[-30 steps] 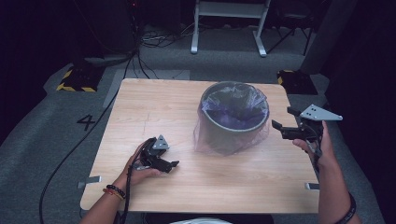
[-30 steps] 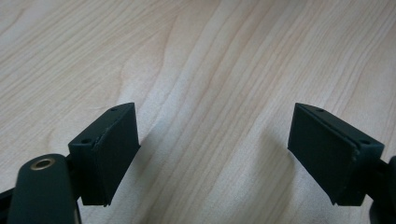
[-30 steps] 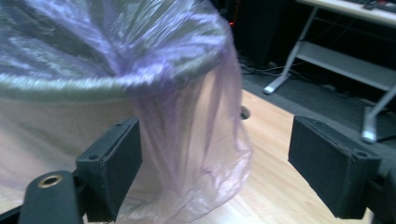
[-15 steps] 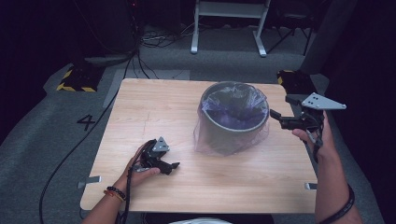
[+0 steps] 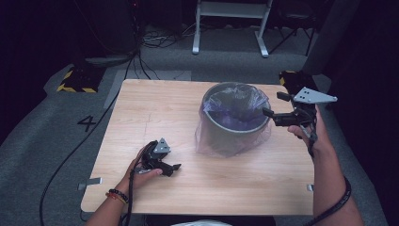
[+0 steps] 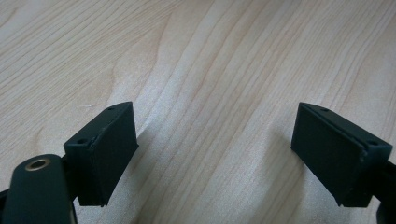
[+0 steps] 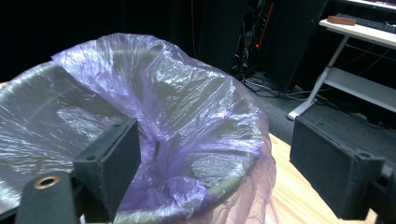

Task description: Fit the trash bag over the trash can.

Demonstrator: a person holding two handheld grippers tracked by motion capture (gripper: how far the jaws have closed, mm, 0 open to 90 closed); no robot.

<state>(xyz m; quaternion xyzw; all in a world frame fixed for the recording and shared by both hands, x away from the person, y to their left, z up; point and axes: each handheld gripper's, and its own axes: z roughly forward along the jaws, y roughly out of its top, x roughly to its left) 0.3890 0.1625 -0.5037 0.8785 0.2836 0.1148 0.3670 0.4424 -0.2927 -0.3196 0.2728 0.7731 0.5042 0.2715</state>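
- Right gripper (image 5: 272,104) has come up off the worktop (image 5: 155,108) since a second ago; it was low beside the bin's right side, it now hangs at rim height by the right edge of the bin (image 5: 234,133).
- Half a second ago it was already raised; since then it has edged slightly closer to the rim.
- Right gripper view: jaws wide apart, nothing held. One jaw sits over the bag at the rim, the other outside the bin over the worktop. Whether the near jaw touches the plastic, cannot tell.
- Purple bag (image 7: 177,116) lines the grey bin, its top folded over the rim and draped loosely down the outside wall. Bin and bag unmoved across the earlier frames.
- Bin stands right of centre on the worktop, toward the far side.
- Left gripper (image 5: 170,165) unchanged from both earlier frames: resting on the worktop near-left, well apart from the bin, hand (image 5: 141,167) around it.
- Left gripper view: jaws spread open, bare wood grain between them.
- Writing: a dark numeral "4" (image 5: 87,123) on the grey floor left of the worktop. No other legible labels or brands.
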